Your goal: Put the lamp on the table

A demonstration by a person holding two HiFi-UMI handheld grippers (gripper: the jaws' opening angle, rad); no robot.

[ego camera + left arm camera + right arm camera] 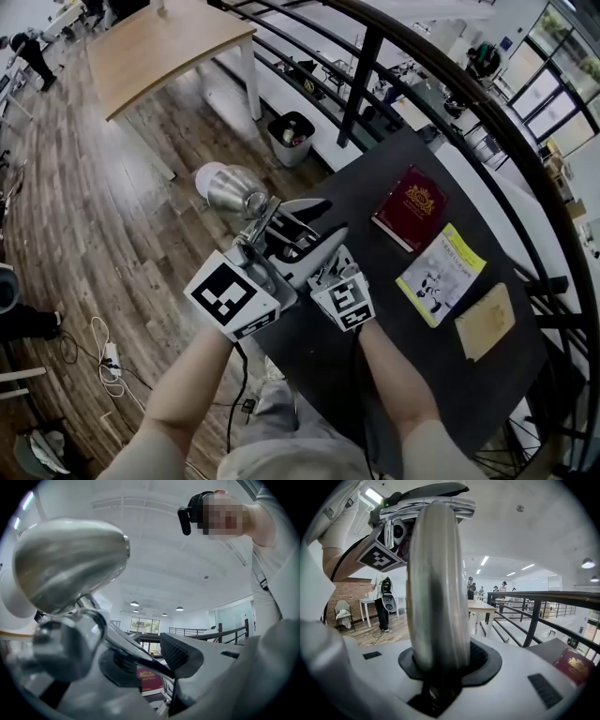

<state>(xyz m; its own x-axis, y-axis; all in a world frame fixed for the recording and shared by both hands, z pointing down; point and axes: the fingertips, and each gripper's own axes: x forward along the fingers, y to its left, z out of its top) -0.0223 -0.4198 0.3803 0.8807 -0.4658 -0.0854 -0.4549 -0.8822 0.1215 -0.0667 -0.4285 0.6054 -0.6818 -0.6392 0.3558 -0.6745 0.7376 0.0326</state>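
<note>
Mezzanine, dark tabletop (356, 187): head view, lamp (230, 192) hangs beyond its left edge; left gripper (140, 660) view, jaws clamped on lamp arm (136, 654); right gripper (440, 667) view, jaws clamped on disc base (438, 588); set-down should go rightward.

Brown wood-plank floor (75, 187) ran under a light wooden table with white legs (159, 42). Black round waste bin (292, 141) sat near a table leg, beside a curved black metal railing (370, 56). White ceiling (159, 550) had round ceiling lights (134, 604) on. Far windows (145, 624) were bright. Red brick wall (349, 590) stood at one side.
</note>
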